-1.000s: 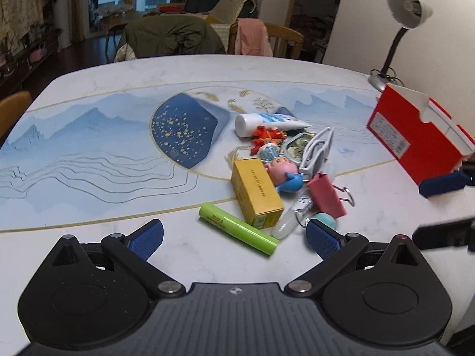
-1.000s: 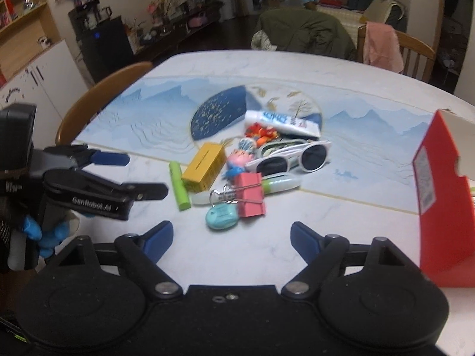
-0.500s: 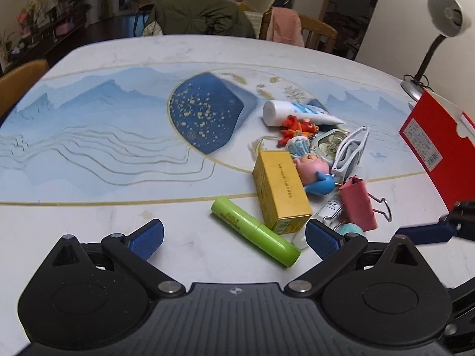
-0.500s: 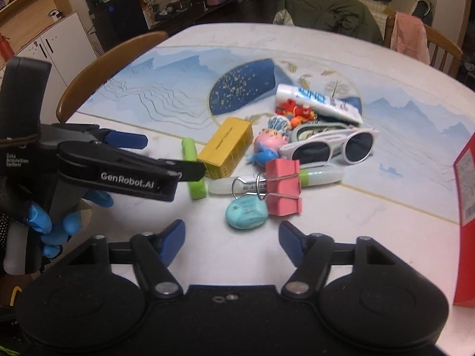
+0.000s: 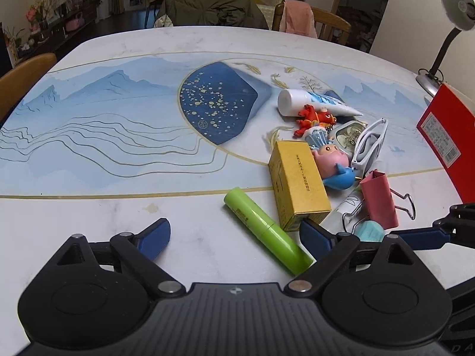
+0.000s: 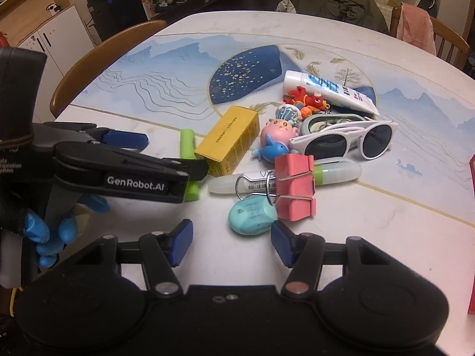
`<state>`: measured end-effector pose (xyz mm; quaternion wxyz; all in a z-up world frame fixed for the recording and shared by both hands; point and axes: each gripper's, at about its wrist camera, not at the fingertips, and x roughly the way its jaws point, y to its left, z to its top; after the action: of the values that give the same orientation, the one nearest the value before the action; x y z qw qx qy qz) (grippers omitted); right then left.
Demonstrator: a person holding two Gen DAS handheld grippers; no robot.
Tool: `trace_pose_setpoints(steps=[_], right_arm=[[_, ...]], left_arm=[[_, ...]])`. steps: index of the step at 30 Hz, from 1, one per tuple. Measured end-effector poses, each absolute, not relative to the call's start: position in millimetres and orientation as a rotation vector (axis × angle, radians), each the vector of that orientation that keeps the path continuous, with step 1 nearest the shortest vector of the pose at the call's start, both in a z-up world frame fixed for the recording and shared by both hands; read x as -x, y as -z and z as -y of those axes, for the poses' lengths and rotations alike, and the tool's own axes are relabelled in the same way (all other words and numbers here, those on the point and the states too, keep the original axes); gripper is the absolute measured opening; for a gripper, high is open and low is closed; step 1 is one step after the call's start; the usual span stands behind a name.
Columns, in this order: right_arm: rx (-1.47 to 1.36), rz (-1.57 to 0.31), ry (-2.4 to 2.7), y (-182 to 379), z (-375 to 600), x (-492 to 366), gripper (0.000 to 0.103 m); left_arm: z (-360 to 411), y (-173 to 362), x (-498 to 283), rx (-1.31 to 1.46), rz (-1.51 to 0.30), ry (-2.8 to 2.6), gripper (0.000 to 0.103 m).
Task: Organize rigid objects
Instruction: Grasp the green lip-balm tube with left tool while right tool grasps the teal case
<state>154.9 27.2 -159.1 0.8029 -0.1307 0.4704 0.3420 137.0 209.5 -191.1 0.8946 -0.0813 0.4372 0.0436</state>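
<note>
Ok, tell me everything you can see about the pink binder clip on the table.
The pink binder clip is a large folded-metal clip with a matte pink body and two silver wire handles, one folded across the body. It lies flat on the white marble-look table, clamped around a translucent tube with a green band. The teal oval case sits against its near corner. Neither gripper touches it.

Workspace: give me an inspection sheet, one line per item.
Surface: table, printed blue, marble border.
Job's things: green tube, yellow box, pink binder clip, teal case, sunglasses, piled unsorted.
Clutter: red box.
Grippers: left gripper closing, green tube between jaws, untouched; right gripper closing before teal case, empty.
Cables: nothing seen.
Surroundings: chairs, desk lamp.
</note>
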Motion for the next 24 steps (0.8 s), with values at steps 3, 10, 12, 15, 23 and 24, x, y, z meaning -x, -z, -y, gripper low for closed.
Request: trace_pose_setpoints(steps=[3,10,12,15,23,24], right_arm=[[0.273,-1.005,-0.723,161,-28,-157,0.057],[0.268,-0.986,-0.691,163,-31,-160,0.052],[0.271,-0.982,-0.684,163,-32,-160,0.05],[0.275,-0.978,-0.675,164,-31,-160,0.042],[0.262,-0.986,-0.672,164,-24,-157,0.035],[0.262,-0.988,-0.675,164,-23,-157,0.035]], left_arm=[[-207,192,-137,0.151,-0.906,-0.096,0.094],[-199,192,-132,0.069,-0.89,-0.129,0.075],[-198,191,-130,0.066,-0.88,-0.128,0.068],[-195,191,-128,0.053,-0.868,-0.122,0.057],[-187,188,-126,0.048,-0.867,-0.087,0.031],[-187,188,-126,0.051,-0.867,-0.084,0.029]])
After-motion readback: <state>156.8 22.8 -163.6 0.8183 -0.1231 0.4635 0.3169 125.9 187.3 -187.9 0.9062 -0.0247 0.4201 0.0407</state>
